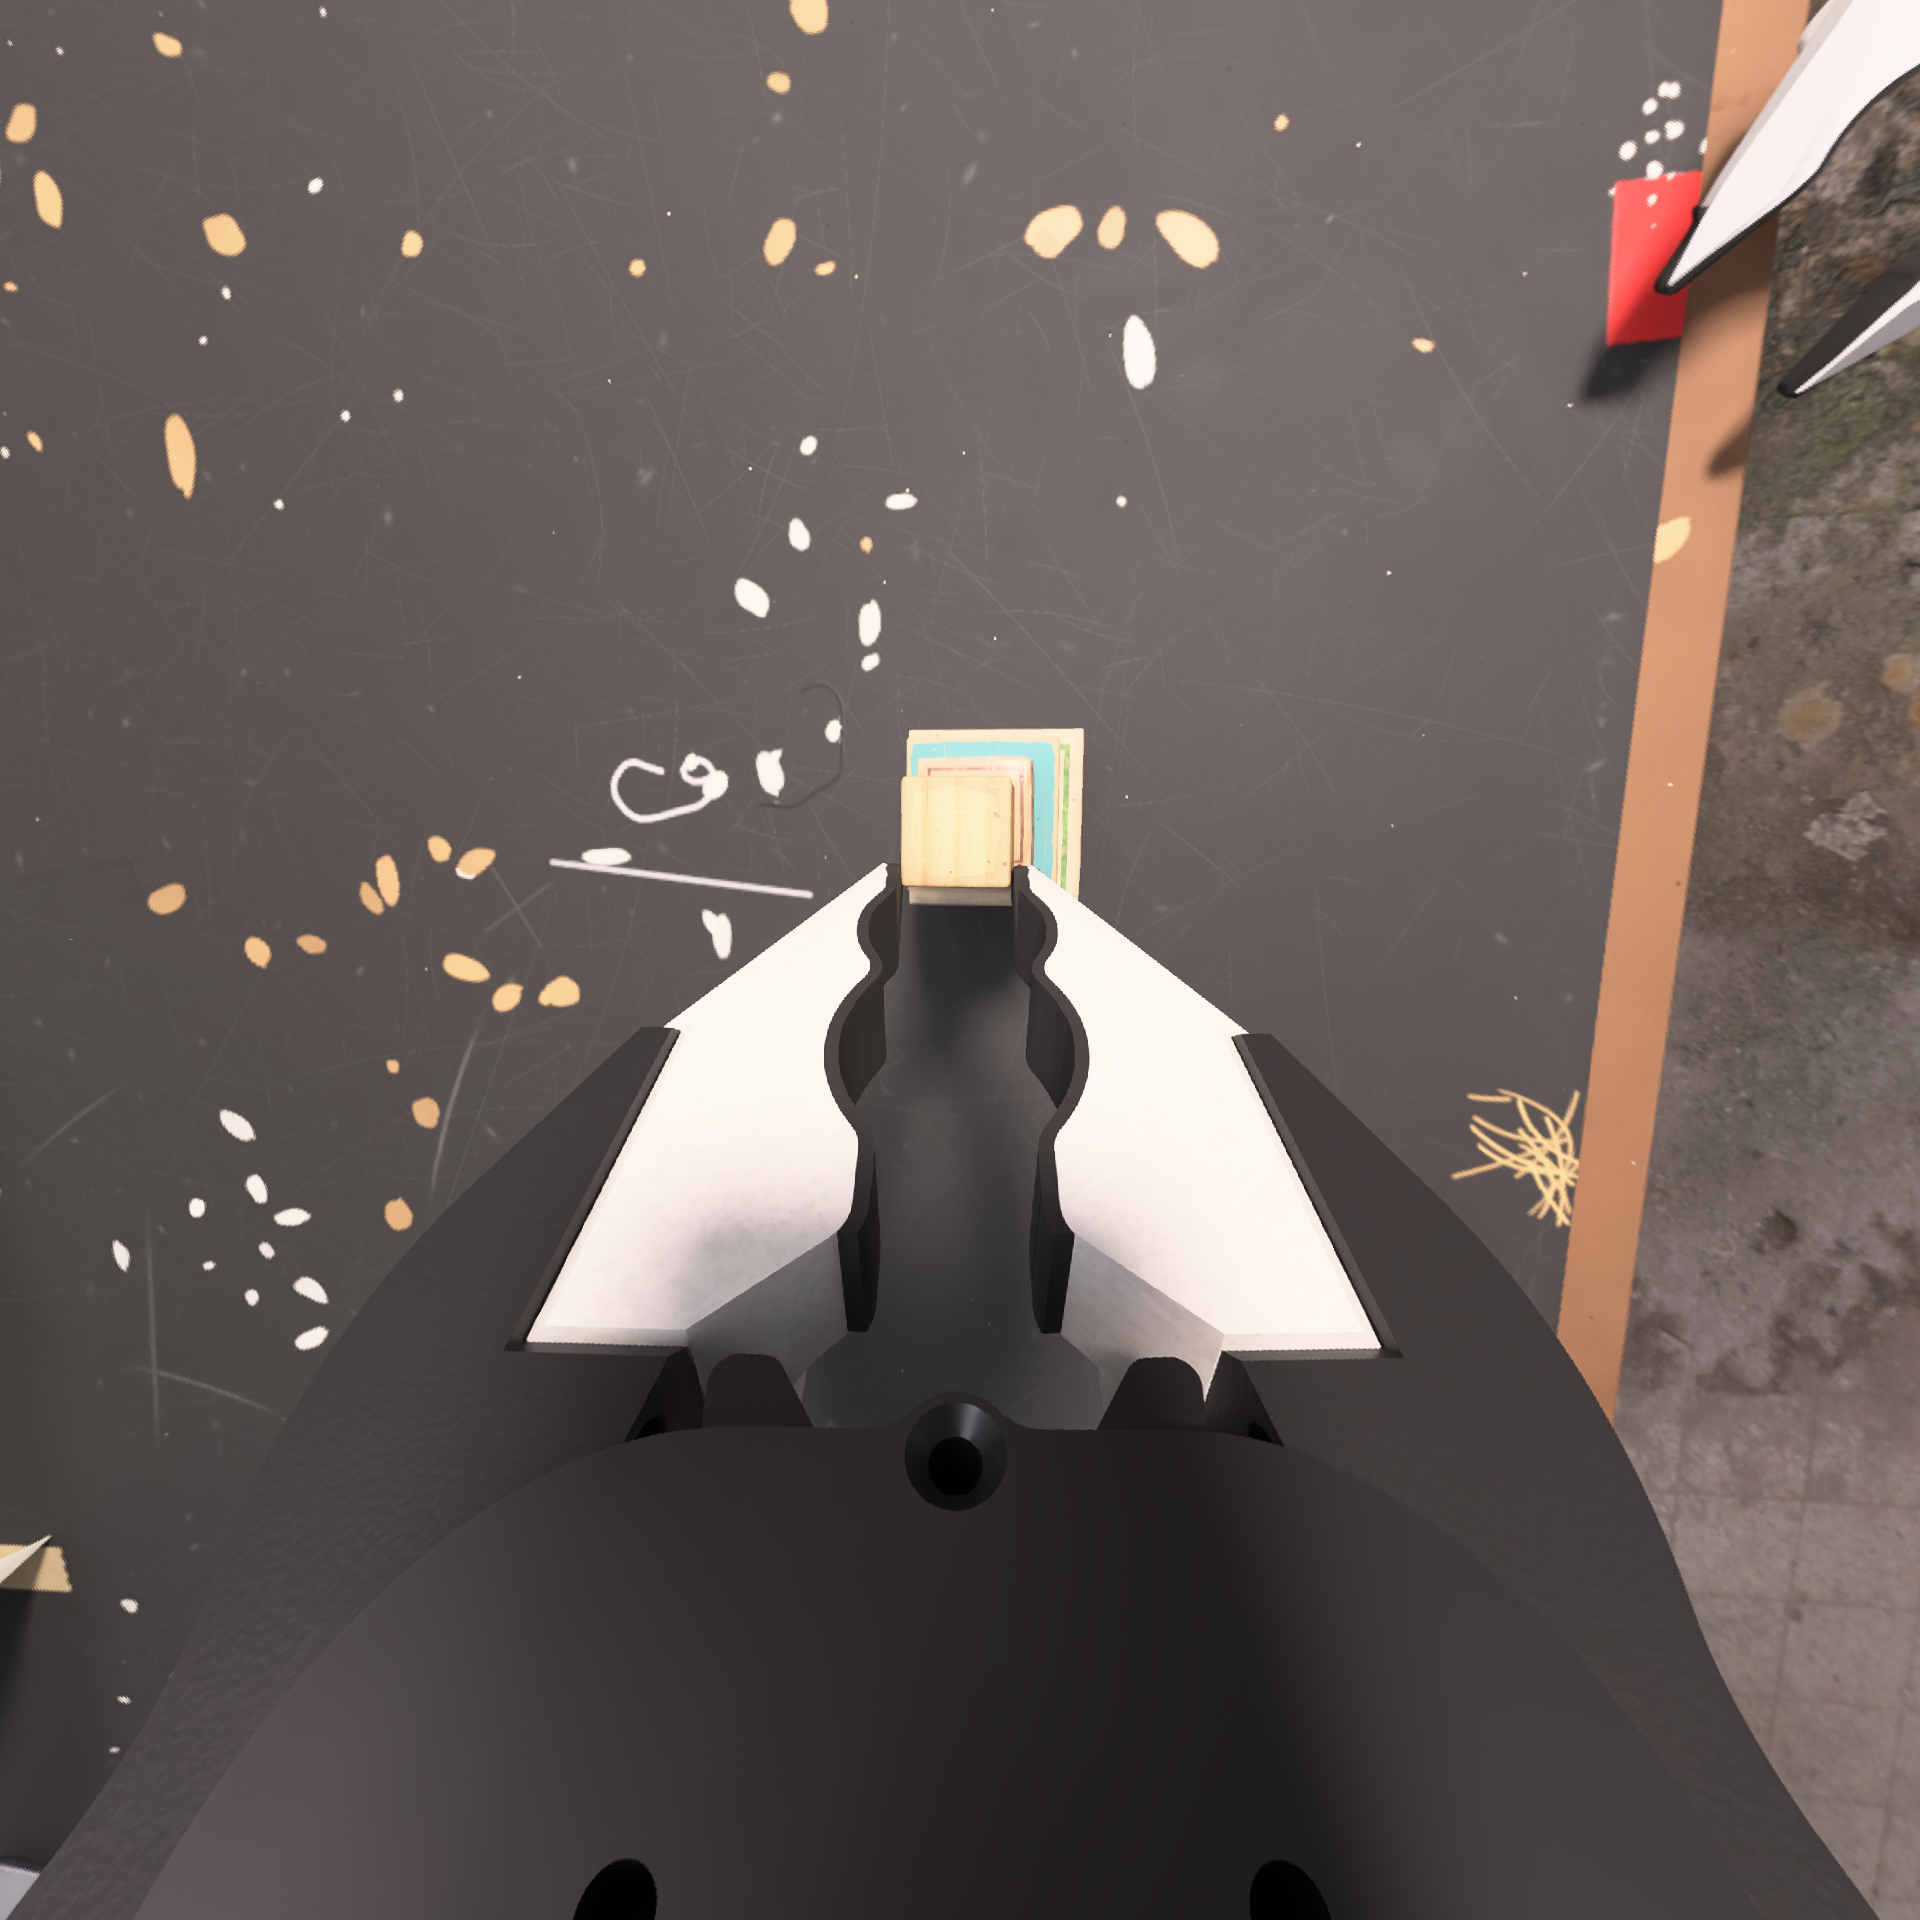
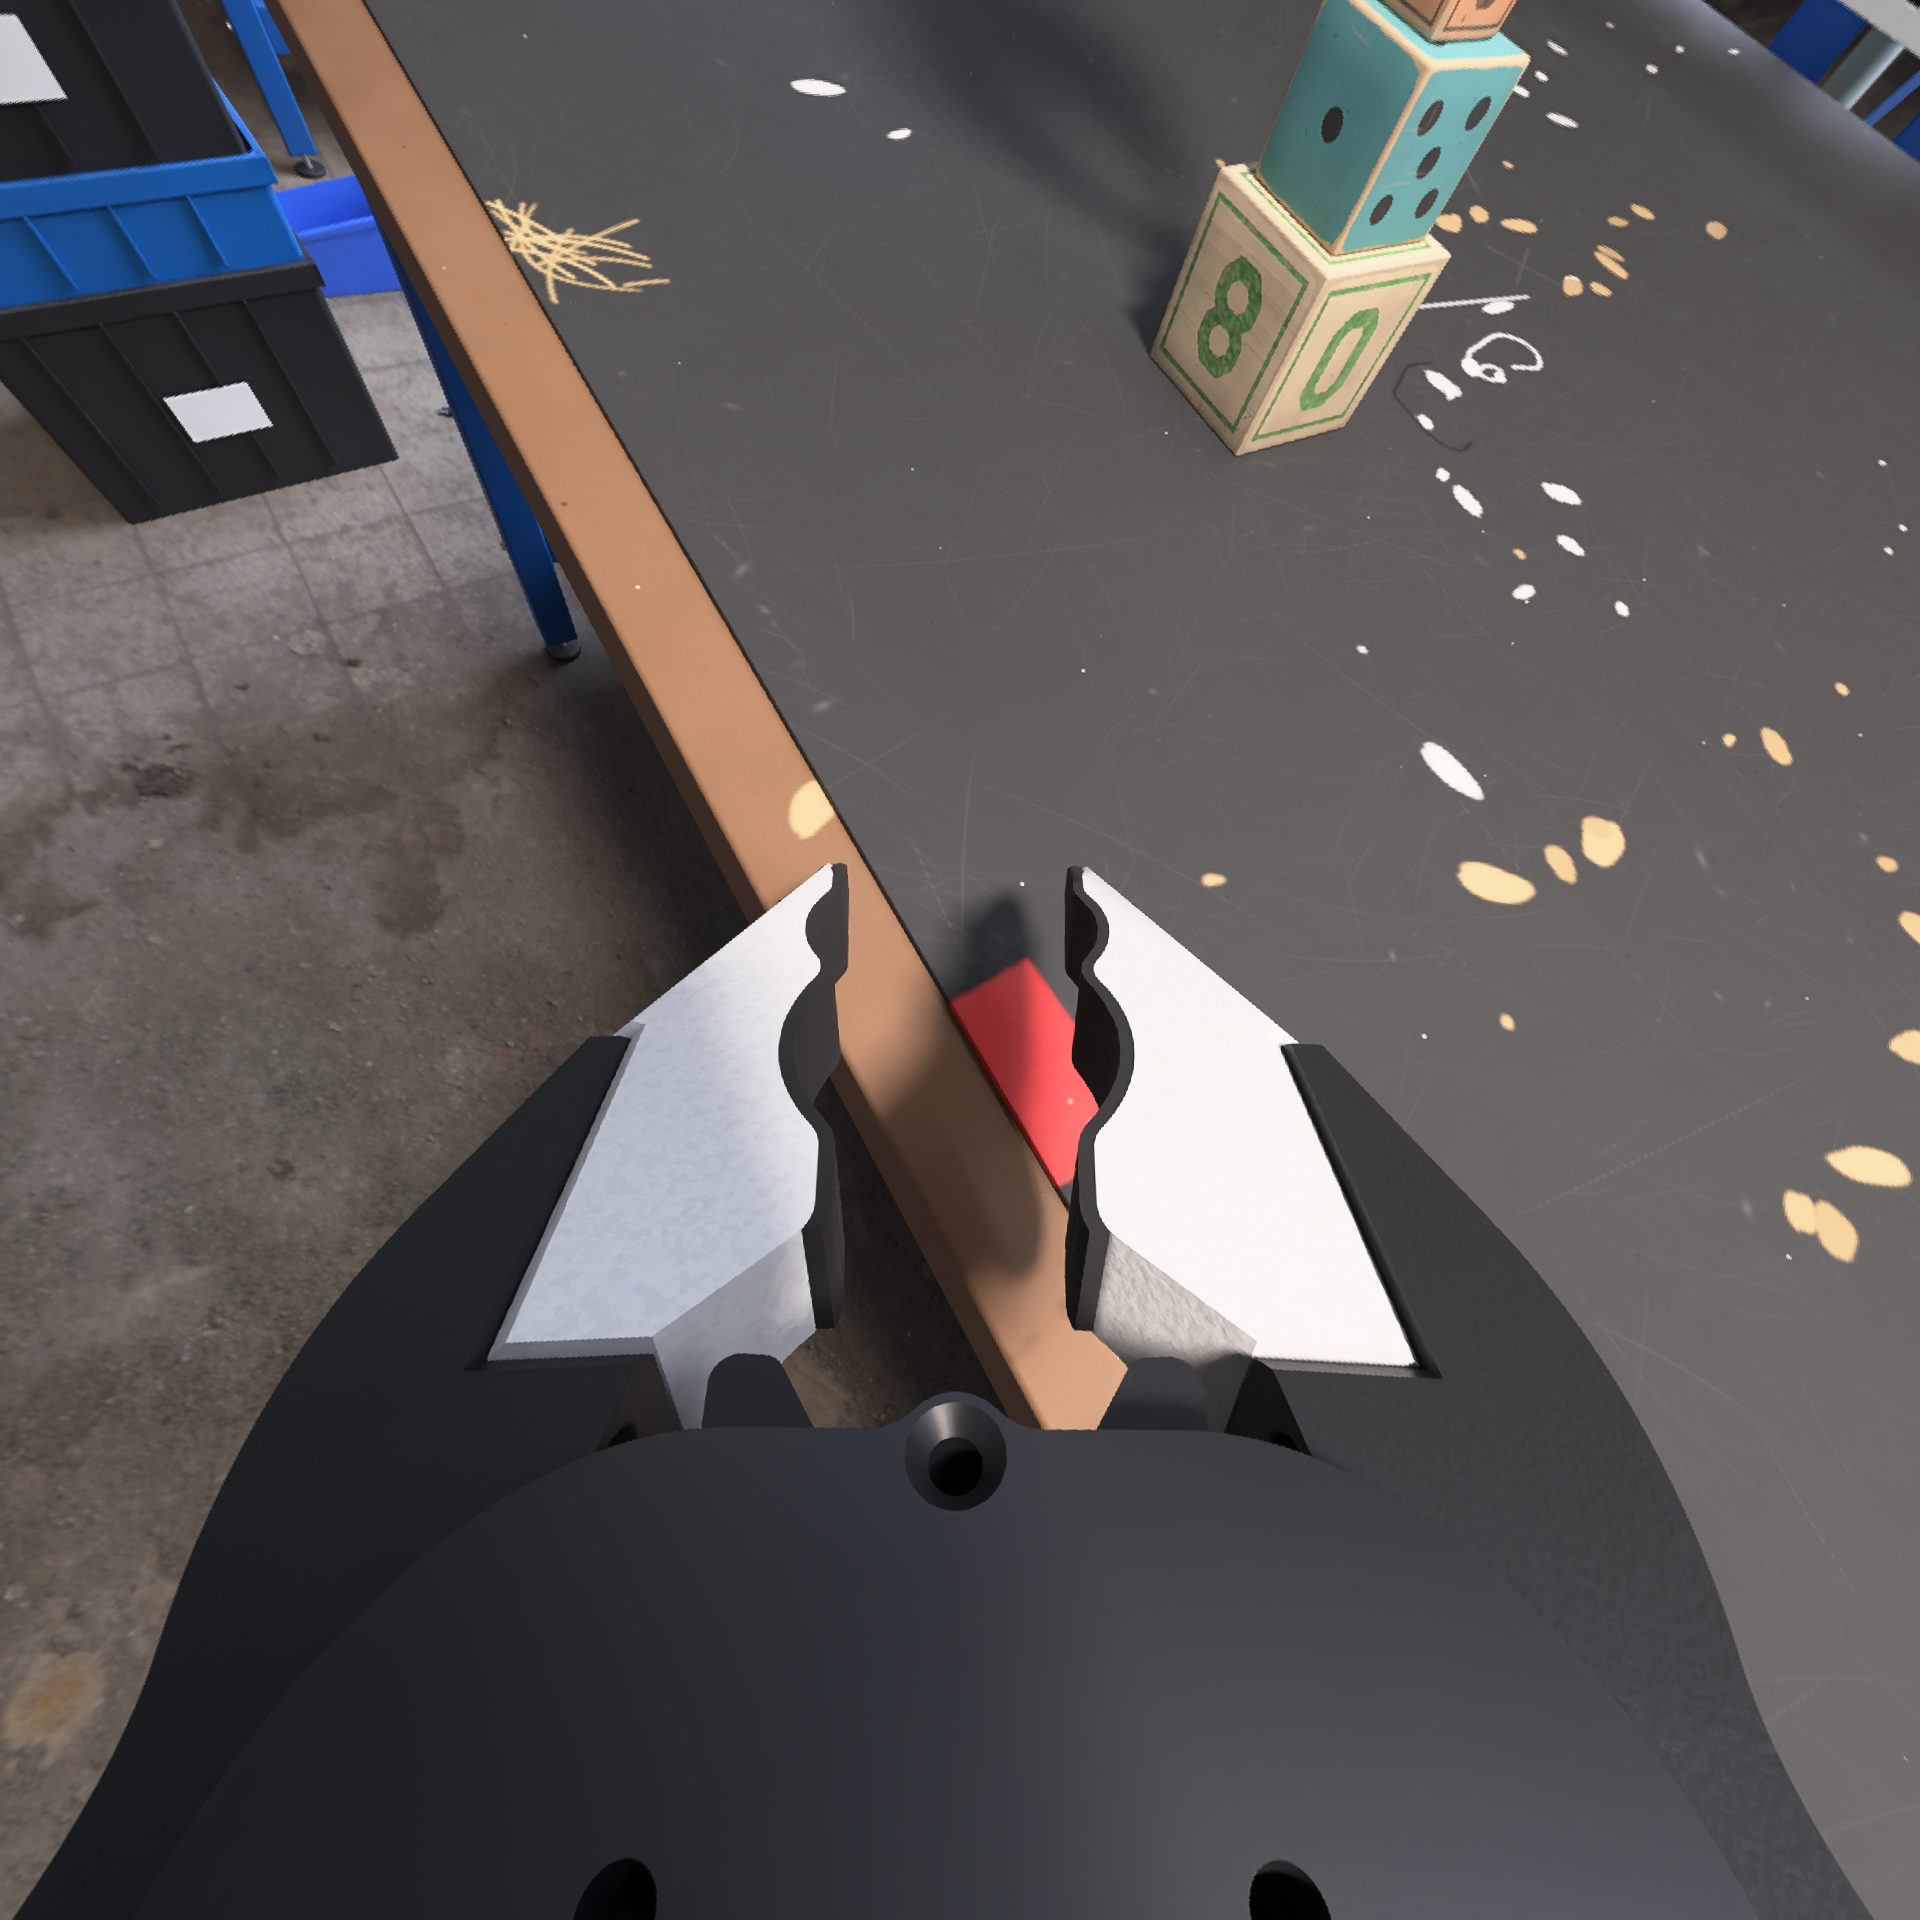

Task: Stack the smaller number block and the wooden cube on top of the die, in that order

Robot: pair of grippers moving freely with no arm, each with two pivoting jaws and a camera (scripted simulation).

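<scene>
dark paint-flecked table (image 2: pixel 1039 582) carries a green-numbered block (image 2: pixel 1288 332) and a red block (image 2: pixel 1023 1049) at its edge.

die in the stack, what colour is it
Teal with black pips and pale wooden edges; the die shows best in the right wrist view.

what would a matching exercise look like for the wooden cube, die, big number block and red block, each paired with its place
Things:
1. wooden cube
2. die
3. big number block
4. red block

Places:
A. at the bottom of the stack, on the table
B. at the table's edge, under the open right gripper
C. between the tips of the left gripper, above the stack
D. on top of the green-numbered block

Pairs: 1-C, 2-D, 3-A, 4-B
</scene>
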